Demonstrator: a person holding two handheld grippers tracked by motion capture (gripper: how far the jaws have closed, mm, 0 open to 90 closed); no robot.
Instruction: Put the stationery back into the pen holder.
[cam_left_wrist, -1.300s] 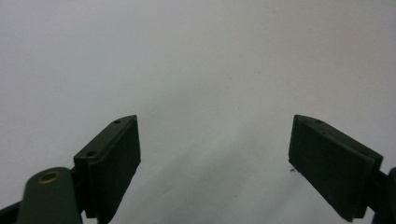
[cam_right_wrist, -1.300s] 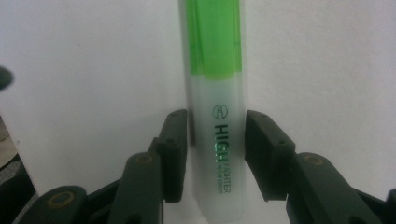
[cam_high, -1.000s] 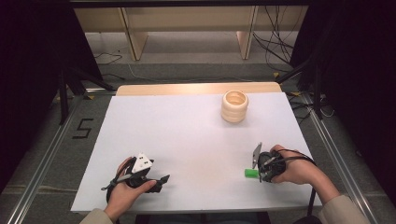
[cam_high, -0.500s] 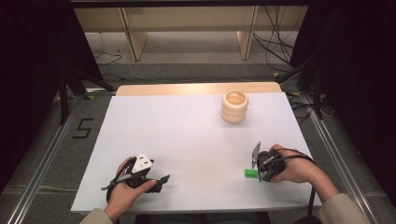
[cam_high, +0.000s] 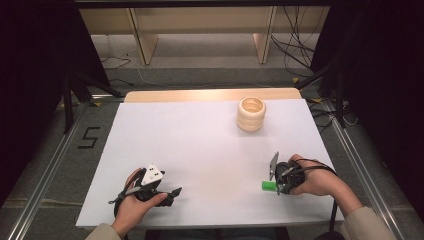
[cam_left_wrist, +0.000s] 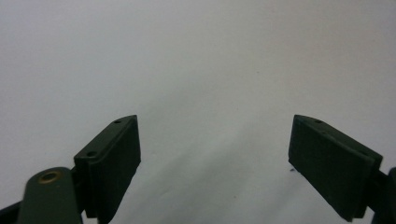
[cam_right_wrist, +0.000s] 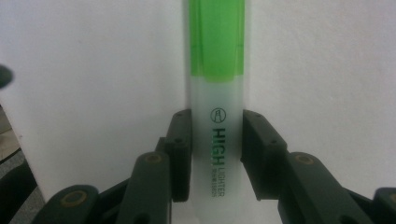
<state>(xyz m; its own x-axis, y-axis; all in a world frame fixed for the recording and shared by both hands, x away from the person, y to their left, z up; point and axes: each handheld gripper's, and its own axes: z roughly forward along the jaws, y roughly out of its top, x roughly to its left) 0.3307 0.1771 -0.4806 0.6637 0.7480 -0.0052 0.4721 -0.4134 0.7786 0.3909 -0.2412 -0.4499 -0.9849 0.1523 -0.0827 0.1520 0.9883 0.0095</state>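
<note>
White table sheet (cam_high: 200, 145), near right edge: I've got the highlighter (cam_right_wrist: 217, 93) clamped mid-barrel in right gripper (cam_right_wrist: 217, 154). Light, stiff, slick plastic, so I'd stay off the cap. Left gripper (cam_left_wrist: 215, 154) spread wide, empty.

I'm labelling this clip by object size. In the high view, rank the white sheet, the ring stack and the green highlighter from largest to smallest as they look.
1. White sheet, by far the largest.
2. Ring stack.
3. Green highlighter, smallest, though the right gripper hides part of it.
</note>
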